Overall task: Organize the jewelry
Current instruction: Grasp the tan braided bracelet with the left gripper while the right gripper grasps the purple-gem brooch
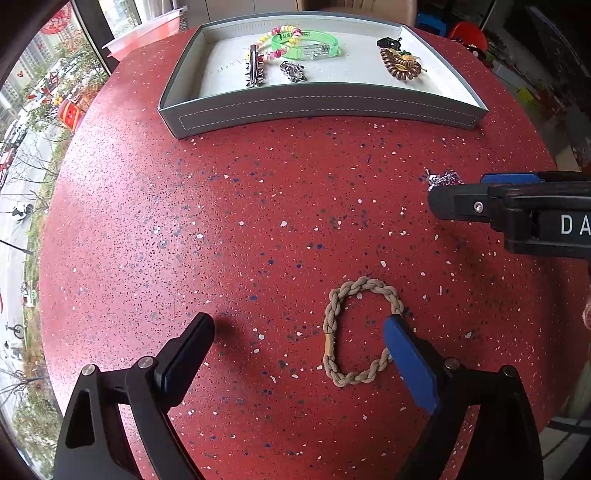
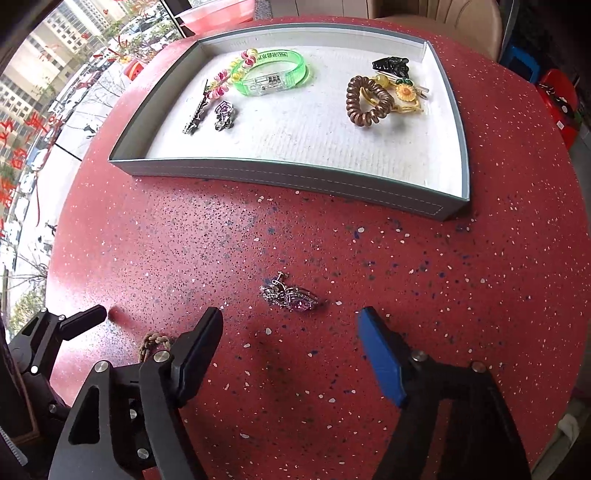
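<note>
A beige braided hair tie [image 1: 360,330] lies on the red table just ahead of my open left gripper [image 1: 299,325], its right side touching the blue fingertip [image 1: 397,332]. A silver brooch with pink stones [image 2: 290,297] lies on the table just ahead of my open, empty right gripper [image 2: 291,317]. The grey tray [image 1: 325,105] at the far side holds a green bracelet [image 1: 306,44], a bead bracelet, a spiked clip [image 1: 253,68], a brown coil tie [image 1: 400,64] and other pieces. The right gripper shows in the left wrist view [image 1: 439,201], beside the brooch [image 1: 445,179].
The round red speckled table [image 1: 221,221] drops off at left by a window. A pink bin [image 1: 147,35] stands beyond the tray's left corner. A chair [image 2: 443,22] and red stools [image 2: 557,96] stand behind the table.
</note>
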